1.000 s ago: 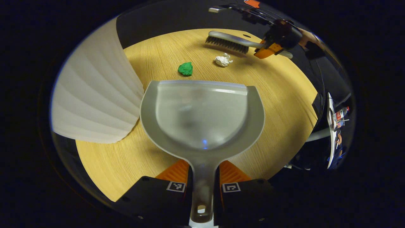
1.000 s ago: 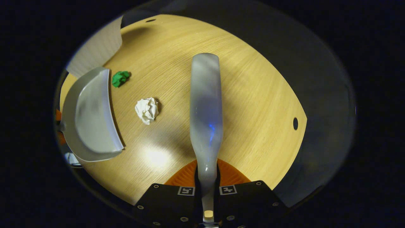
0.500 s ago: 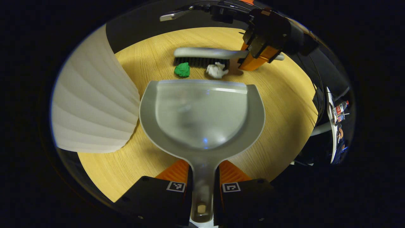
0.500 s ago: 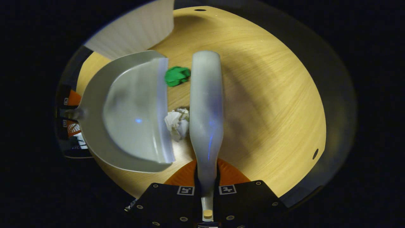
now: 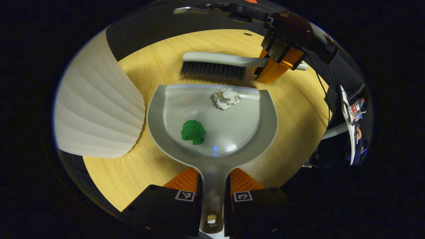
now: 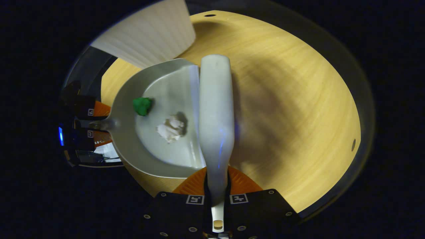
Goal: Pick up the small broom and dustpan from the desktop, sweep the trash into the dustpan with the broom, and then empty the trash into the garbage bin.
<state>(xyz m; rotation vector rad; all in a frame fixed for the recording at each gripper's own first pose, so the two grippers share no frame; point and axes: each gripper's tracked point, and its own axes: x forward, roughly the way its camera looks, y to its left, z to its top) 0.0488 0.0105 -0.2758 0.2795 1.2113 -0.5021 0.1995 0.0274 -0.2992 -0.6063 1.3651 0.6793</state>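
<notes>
Counter (image 5: 298,109) carries the bin (image 5: 96,109) at one side, the dustpan (image 5: 212,122) just beside it with its lip on the wood; sweeping looks done. Left tongs (image 5: 212,196) pinch the pan's handle, right tongs (image 6: 217,196) pinch the broom (image 6: 215,109), bristles at the lip. White wad (image 5: 226,98) and green wad (image 5: 193,132) lie in the pan. Next: lift it level, then tip it over the bin

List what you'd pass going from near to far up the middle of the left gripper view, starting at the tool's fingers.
Left tool gripping the grey plastic dustpan by its handle → green crumpled paper ball → white crumpled paper ball near the pan's front lip → grey hand broom with dark bristles → light wooden desktop.
</notes>
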